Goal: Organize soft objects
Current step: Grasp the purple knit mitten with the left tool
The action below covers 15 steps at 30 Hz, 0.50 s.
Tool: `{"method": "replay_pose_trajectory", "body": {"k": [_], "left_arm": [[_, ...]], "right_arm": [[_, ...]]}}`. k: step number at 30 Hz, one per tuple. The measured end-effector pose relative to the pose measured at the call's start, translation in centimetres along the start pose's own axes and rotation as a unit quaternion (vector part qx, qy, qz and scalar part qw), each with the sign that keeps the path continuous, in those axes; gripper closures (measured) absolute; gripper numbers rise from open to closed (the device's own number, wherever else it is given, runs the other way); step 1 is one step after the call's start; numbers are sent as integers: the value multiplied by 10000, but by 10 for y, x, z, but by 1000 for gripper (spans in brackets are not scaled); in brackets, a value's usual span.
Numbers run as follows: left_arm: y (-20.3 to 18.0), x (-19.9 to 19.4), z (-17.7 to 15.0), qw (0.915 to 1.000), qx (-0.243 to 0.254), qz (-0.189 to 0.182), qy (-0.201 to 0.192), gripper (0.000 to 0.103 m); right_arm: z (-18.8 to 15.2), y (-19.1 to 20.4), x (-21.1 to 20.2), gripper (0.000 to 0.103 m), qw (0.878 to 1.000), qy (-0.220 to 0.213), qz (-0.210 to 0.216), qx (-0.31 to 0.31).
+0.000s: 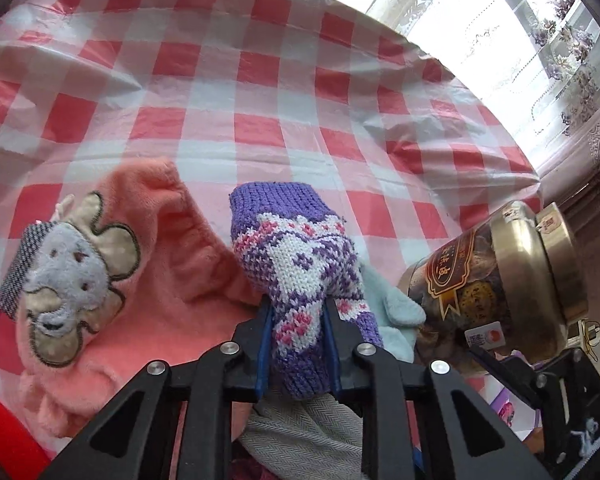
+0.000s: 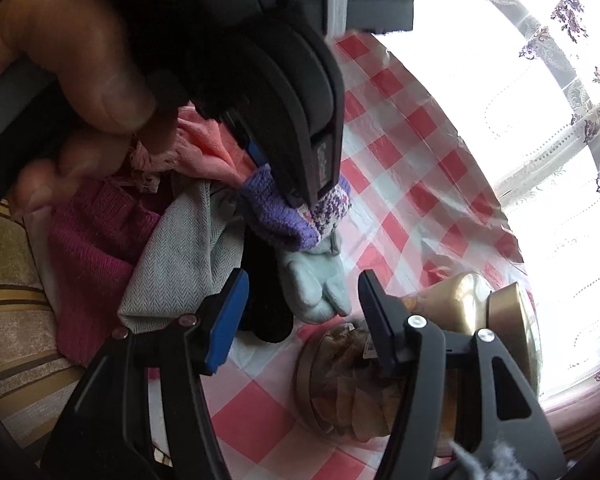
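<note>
My left gripper (image 1: 296, 312) is shut on a purple knitted mitten (image 1: 300, 264) with a white and pink pattern, holding it over the soft pile; the mitten also shows in the right wrist view (image 2: 276, 220), pinched under the left gripper (image 2: 300, 196). A pink fleece cloth with an elephant patch (image 1: 72, 280) lies to the left. A pale blue glove (image 1: 400, 312) (image 2: 312, 284) lies to the right. A grey herringbone cloth (image 1: 300, 432) (image 2: 180, 252) lies below. My right gripper (image 2: 300, 308) is open and empty above the table, near the pale glove.
A glass jar with a gold lid (image 1: 500, 288) (image 2: 420, 360) lies on its side on the red and white checked tablecloth (image 1: 260, 80). A magenta knit (image 2: 92, 248) and a black item (image 2: 268, 312) are in the pile. A bright window (image 2: 500, 100) is behind.
</note>
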State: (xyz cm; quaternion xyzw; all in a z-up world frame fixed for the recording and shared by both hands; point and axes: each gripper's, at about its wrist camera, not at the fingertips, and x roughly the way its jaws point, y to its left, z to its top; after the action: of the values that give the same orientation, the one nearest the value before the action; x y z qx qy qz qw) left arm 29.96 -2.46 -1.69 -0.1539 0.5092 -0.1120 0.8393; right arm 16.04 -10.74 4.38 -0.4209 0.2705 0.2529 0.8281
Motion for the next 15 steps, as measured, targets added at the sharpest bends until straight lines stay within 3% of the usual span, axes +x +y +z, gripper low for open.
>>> {"method": "replay_pose_trajectory", "body": {"k": [8,15], "left_arm": [[23,-52,1,9978,-120,104,-645,80],[37,-74,-11,9930,-88,591,-1022,80]], "right_arm": [[13,-9,29,42,9985,325,246,358],[22,-11,59,42,9954,738,236,558]]}}
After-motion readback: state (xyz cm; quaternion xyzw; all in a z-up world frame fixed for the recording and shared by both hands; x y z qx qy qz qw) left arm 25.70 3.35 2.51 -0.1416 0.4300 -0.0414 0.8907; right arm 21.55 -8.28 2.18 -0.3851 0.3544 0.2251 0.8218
